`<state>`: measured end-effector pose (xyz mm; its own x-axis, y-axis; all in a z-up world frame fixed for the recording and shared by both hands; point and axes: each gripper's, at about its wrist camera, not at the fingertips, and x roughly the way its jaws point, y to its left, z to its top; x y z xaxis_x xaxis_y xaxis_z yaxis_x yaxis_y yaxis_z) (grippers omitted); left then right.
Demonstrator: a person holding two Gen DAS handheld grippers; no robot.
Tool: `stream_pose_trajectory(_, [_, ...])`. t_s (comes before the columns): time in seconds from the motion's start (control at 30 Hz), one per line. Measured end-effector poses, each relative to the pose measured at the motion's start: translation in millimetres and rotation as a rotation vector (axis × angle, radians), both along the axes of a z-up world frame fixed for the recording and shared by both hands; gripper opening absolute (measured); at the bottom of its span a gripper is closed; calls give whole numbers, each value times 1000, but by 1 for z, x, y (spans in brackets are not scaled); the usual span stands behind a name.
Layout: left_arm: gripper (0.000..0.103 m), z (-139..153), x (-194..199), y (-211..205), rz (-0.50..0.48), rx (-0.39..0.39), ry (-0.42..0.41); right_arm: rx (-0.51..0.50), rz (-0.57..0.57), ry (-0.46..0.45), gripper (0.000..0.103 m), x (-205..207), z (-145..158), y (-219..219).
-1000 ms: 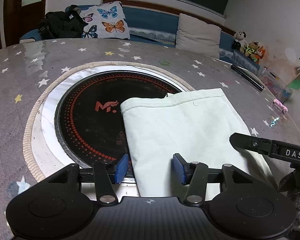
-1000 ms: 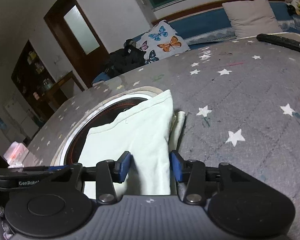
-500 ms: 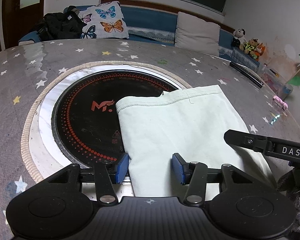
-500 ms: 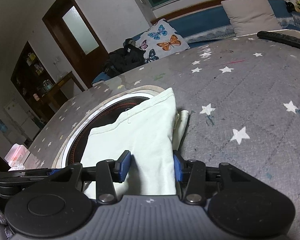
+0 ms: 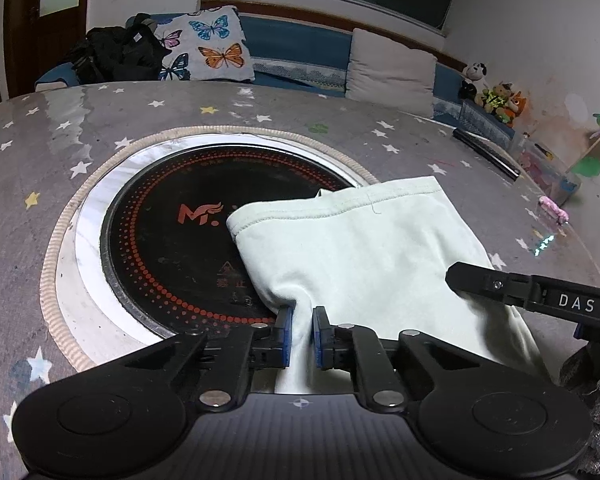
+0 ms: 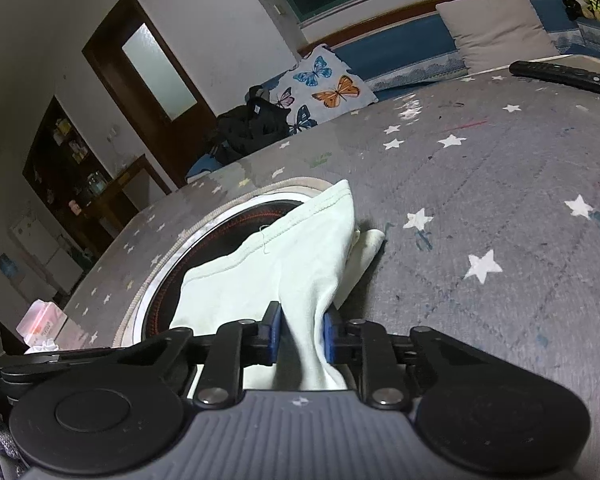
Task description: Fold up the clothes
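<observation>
Right wrist only: garment's (image 6: 284, 268) underlayer.

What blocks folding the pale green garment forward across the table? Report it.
Nothing visible. Both the left tongs and right tongs already pinch the pale green garment's near edge, and the star-print table cover beyond it lies bare.

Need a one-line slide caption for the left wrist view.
Left gripper pinches the pale green garment's near edge beside the round cooktop.
</observation>
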<state>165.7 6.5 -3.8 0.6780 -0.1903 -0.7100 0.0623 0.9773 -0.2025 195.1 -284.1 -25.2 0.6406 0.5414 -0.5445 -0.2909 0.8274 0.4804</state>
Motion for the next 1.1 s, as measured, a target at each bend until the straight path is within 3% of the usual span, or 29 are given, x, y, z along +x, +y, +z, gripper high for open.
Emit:
stream_pose_trajectory(0.37, [15,2,-9,-11,-28,28,-12,-8,-42,-15,20,-21,-1,-9])
stream_pose_trajectory(0.4, [17,1,-9,-11,-28,28,-10,-12,-45,-19,26,-21,-1,-9])
stream_pose_trajectory(0.5, [39,-1,-8,-10,-30,26,-4,-12,-52,-22,29,-19,-3,-8])
stream_pose_trajectory(0.53, [39,-1,-8,-10,-31,25,-2,-10,-54,-22,30,-19,-4,-8])
stream_pose_trajectory(0.67, [32,-3,-6,-10,-33,23,6,27,-63,-4,33,-17,-12,-10])
stream_pose_trajectory(0.73, [17,-3,-5,-11,-41,17,9,36,-56,-1,25,-17,-13,-10])
stream_pose_trajectory(0.8, [10,-1,-4,-13,-42,16,9,50,-55,-6,19,-19,-11,-12])
stream_pose_trajectory(1.1, [8,28,-12,-45,-102,-3,-50,62,-87,-71,15,-35,14,-34])
